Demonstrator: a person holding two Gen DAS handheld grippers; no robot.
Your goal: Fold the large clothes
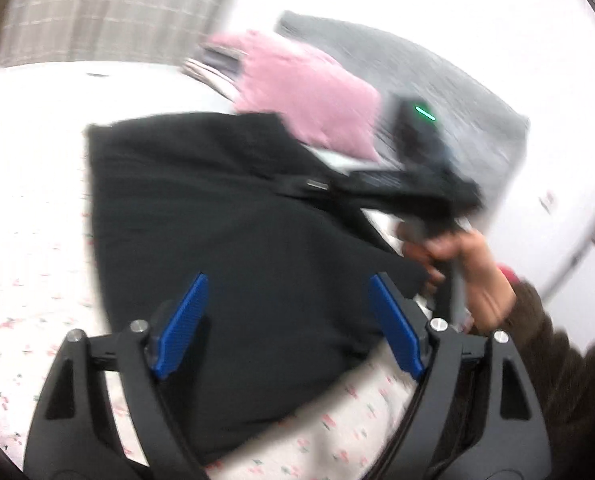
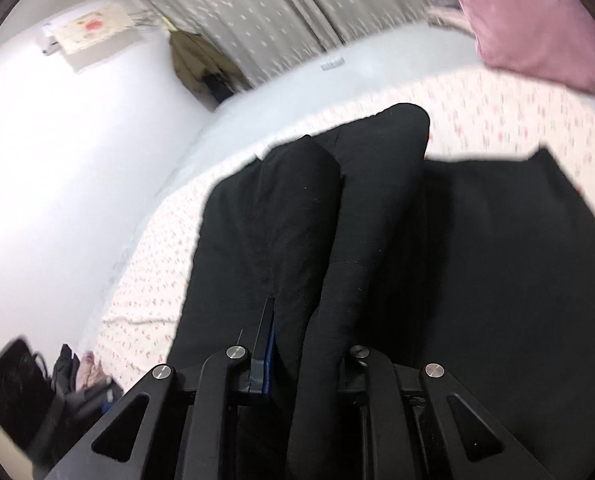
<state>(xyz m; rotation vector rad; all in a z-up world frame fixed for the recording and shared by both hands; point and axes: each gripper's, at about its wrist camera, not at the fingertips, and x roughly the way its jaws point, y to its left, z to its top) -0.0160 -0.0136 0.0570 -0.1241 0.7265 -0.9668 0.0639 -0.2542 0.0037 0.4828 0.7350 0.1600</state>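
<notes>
A large black garment [image 1: 225, 232] lies on a bed with a white floral sheet [image 1: 29, 264]. My left gripper [image 1: 287, 312] is open just above the garment's near part, its blue pads [image 1: 183, 324] spread wide with nothing between them. The right gripper [image 1: 413, 184] shows in the left wrist view at the garment's right edge, held by a hand. In the right wrist view my right gripper [image 2: 297, 344] is shut on a raised fold of the black garment [image 2: 477, 264], which drapes forward over the flat part. The view is blurred.
A pink pillow [image 1: 309, 92] lies beyond the garment, also in the right wrist view [image 2: 537, 20]. A grey blanket [image 1: 437, 80] lies at the back right. Grey curtains [image 2: 265, 12], a white wall and bags on the floor [image 2: 57, 384] border the bed.
</notes>
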